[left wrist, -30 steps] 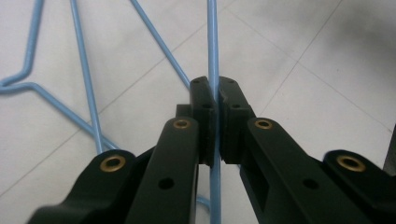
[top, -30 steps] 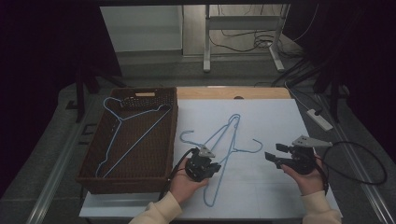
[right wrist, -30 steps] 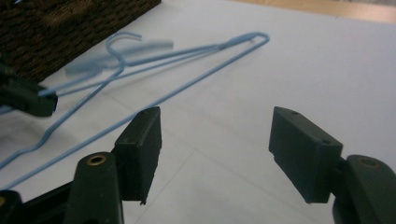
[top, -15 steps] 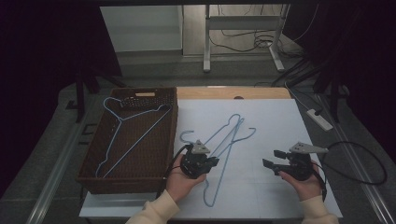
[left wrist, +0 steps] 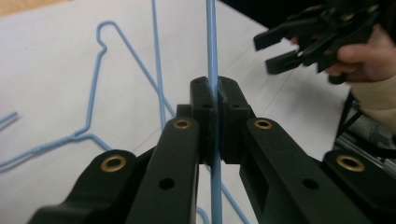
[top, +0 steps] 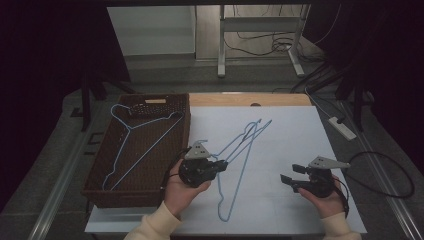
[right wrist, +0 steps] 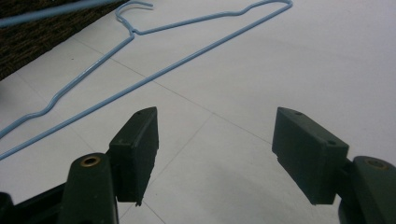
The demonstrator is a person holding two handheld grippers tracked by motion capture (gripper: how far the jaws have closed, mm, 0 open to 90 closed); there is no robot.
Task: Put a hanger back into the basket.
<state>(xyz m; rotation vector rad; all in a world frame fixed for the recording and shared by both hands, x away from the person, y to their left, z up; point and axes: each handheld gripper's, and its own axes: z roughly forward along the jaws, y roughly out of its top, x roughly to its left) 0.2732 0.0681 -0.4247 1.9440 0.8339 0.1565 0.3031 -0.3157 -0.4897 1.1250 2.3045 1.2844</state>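
Now the left gripper [top: 222, 164] is clamped on the wire of a blue hanger [top: 239, 165] near the front middle of the white table [top: 300, 130], with open sheet between it and the right gripper [top: 289, 181], whose jaws stand apart over bare surface near the right edge. How many hangers cross there is hard to make out; another hanger [top: 135, 145] lies in the wicker basket [top: 184, 107] at the left. Compared with a second ago, the held hanger's gripped end has lifted off the table.

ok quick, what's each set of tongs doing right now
left tongs: closed on the wire of a blue hanger
right tongs: open, nothing between them, over the white table
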